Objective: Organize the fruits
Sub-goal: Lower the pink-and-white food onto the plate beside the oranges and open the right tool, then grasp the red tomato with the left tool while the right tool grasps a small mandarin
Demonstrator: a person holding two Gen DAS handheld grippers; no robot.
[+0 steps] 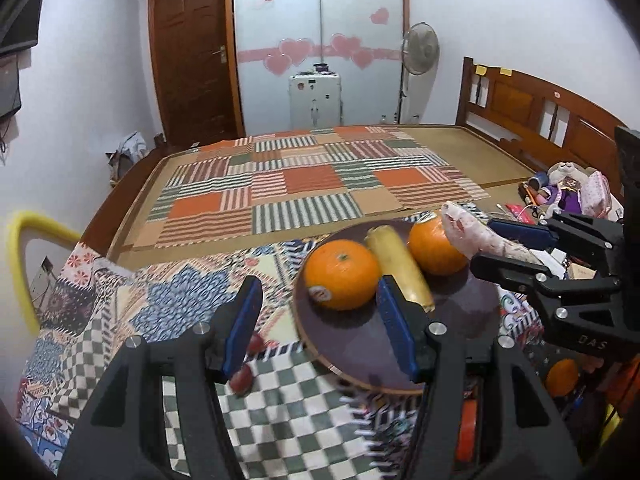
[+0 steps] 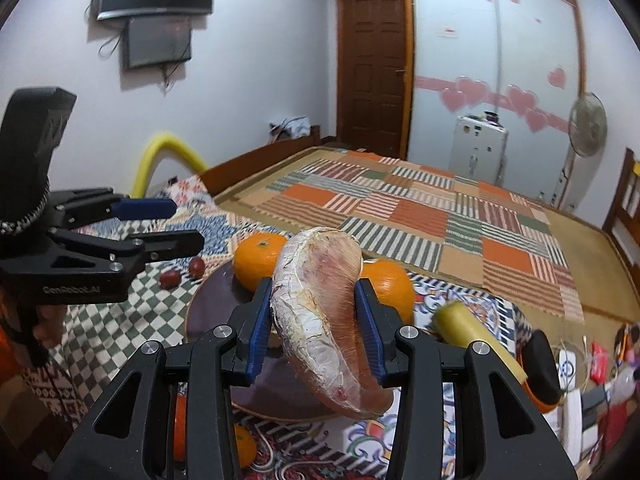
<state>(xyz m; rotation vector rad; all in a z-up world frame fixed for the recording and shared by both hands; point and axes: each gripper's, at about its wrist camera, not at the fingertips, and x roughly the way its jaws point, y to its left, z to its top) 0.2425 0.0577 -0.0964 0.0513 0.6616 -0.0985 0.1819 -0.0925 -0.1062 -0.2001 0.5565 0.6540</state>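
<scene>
Right wrist view: right tool [image 2: 316, 316] pinching wrapped pomelo wedge [image 2: 320, 320] above dark plate [image 2: 208, 312] | left tool [image 1: 320, 320] spread, holding nothing | two oranges [image 1: 342, 274] and banana [image 1: 400, 268] on plate, two grapes [image 2: 184, 272] beside it

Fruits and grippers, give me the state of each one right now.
Left gripper: open, empty, over the plate edge.
Right gripper: shut on the wrapped pomelo wedge, held above the plate.
Two oranges: resting on the plate.
Yellow fruit: lying between the oranges.
Two small red fruits: loose on the cloth.
</scene>
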